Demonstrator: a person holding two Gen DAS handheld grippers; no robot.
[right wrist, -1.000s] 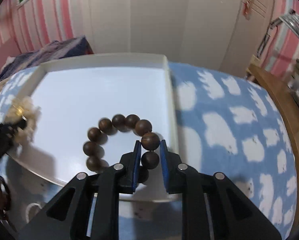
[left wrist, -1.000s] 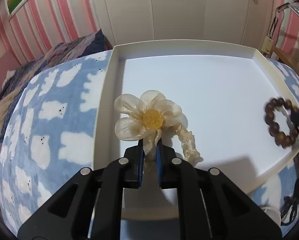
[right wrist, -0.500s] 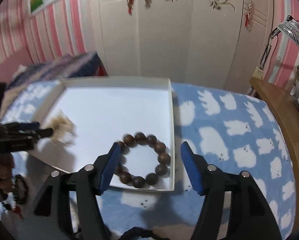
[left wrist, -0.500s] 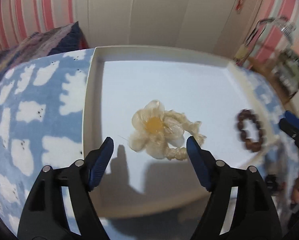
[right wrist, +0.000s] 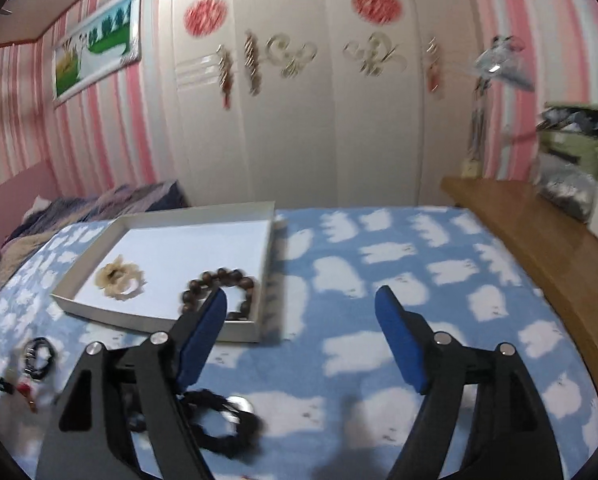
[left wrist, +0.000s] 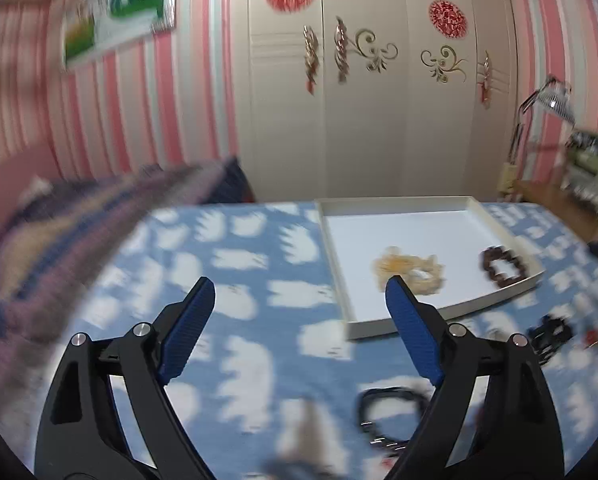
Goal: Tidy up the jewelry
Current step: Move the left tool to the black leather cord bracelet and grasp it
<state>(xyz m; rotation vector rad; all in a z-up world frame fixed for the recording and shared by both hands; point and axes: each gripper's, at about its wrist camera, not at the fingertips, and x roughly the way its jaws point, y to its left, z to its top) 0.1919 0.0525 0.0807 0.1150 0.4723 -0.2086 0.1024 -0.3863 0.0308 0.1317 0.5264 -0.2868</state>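
A white tray lies on the blue cloud-print blanket. In it lie a cream flower hair tie and a brown wooden bead bracelet. My left gripper is open and empty, raised above the blanket left of the tray. My right gripper is open and empty, raised above the blanket right of the tray. Dark hair ties lie on the blanket in front of the tray: one by the left gripper, one under the right gripper, another at the left.
A wooden bed edge runs along the right. A striped quilt is bunched at the left. White wardrobe doors stand behind the bed. Small red and black items lie at the blanket's near left.
Both grippers let go of their pieces, opened wide and pulled back and up from the tray. The flower tie and bead bracelet stay in the tray. Both views are blurred by motion.
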